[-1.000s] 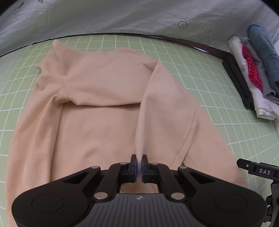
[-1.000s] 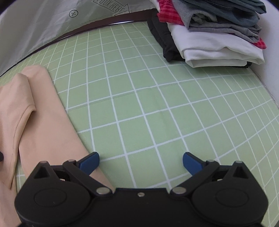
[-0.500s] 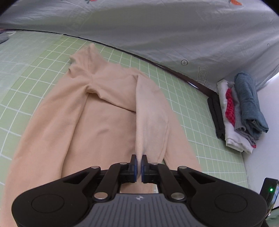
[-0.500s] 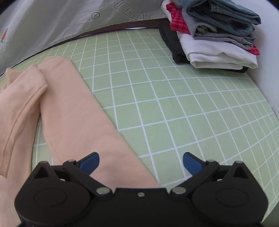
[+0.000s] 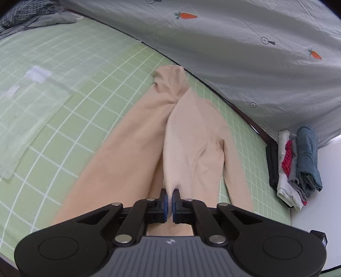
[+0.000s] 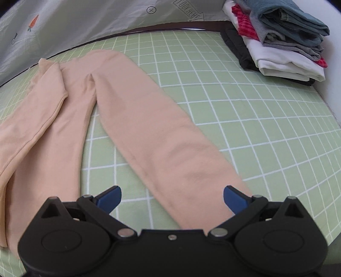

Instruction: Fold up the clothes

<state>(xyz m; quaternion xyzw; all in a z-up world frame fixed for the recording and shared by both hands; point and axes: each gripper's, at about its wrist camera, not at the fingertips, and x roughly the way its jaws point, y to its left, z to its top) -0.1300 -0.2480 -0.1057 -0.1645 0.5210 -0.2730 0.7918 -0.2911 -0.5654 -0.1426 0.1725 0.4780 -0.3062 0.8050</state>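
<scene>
Domestic setting, arranged as a clothes-folding station. Worktop covered by a green grid mat [image 6: 234, 110] with white lines. Backdrop formed by a grey bedsheet [image 5: 245, 53] printed with carrots and small round marks. Stack of folded garments [image 6: 283, 44] placed at the mat's far corner, beside a white wall [image 5: 319, 191]. Loose checked and grey clothing [image 5: 27, 15] heaped at the opposite far edge.

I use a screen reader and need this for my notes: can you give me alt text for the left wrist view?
The left gripper is shut on a fold of a peach top, lifting it over the rest of the garment on a green grid mat. A stack of folded clothes sits at the mat's right edge, with a grey carrot-print sheet behind.
</scene>
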